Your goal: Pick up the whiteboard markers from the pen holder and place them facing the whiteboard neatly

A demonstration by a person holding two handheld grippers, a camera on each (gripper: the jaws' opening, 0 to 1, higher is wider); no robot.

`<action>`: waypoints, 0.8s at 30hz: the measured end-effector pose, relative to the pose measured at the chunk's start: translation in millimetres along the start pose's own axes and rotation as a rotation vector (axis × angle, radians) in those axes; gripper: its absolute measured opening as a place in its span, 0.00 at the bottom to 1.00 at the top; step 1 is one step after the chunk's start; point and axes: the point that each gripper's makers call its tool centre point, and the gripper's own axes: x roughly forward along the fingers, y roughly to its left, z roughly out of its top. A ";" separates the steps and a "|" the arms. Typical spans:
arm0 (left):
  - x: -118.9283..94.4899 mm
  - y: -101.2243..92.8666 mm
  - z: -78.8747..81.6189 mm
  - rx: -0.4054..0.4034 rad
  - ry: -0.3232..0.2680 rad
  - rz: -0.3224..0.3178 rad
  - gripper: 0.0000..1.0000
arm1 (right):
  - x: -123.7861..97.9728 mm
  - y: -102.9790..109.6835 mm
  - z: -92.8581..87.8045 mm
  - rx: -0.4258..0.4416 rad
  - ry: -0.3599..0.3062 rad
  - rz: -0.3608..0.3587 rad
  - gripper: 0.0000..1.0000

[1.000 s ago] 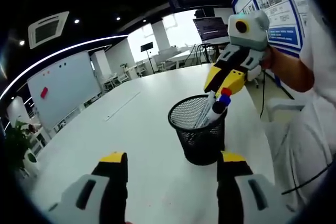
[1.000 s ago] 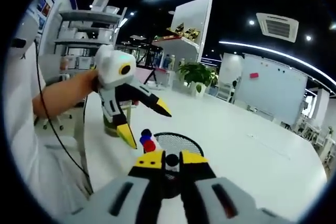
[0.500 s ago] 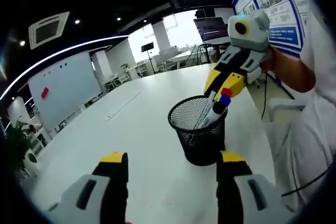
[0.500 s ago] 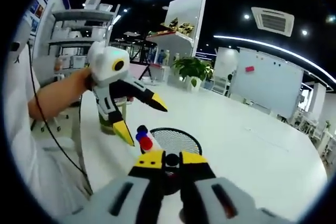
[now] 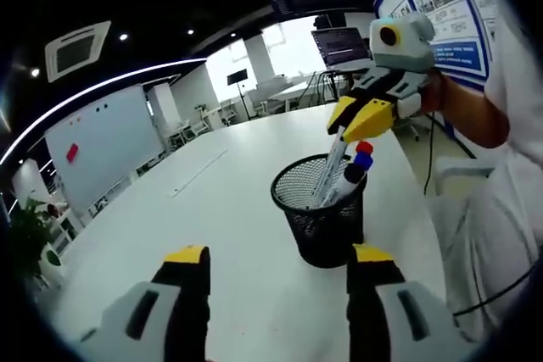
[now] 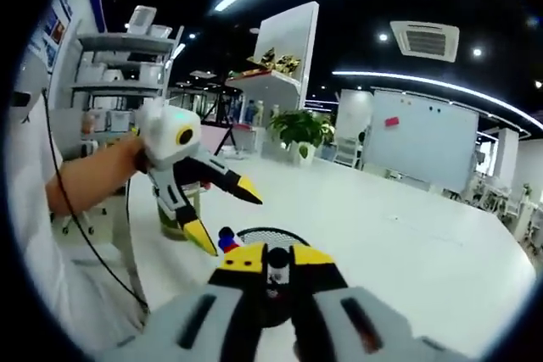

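Upright in black mesh pen holder (image 5: 320, 216) — red- and blue-capped whiteboard markers (image 5: 349, 177).

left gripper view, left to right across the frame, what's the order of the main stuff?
potted plant → whiteboard → mesh pen holder → right gripper, shut on a black-capped marker above the holder → person's forearm
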 end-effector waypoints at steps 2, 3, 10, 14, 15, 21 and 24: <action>0.2 0.4 -0.1 0.000 0.001 0.001 0.66 | -2.2 -1.5 2.8 0.009 -0.010 -0.007 0.10; 0.2 0.5 -0.2 0.000 0.001 0.002 0.66 | -3.9 -2.2 4.6 0.015 -0.016 -0.011 0.10; 0.4 1.2 -0.4 0.000 0.000 0.002 0.66 | -15.8 -0.7 17.6 0.030 -0.067 -0.023 0.09; 0.7 1.7 -0.4 0.001 0.000 0.002 0.66 | -23.0 -2.8 27.4 0.037 -0.107 -0.039 0.09; 0.7 1.9 -0.5 0.001 0.000 0.003 0.66 | -26.0 -2.4 34.0 0.039 -0.135 -0.040 0.09; 1.0 2.6 -0.6 0.002 0.000 0.004 0.66 | -36.7 2.8 55.0 -0.007 -0.224 -0.048 0.09; 1.2 2.9 -0.6 0.002 0.000 0.003 0.65 | -41.2 2.5 61.0 -0.022 -0.256 -0.066 0.09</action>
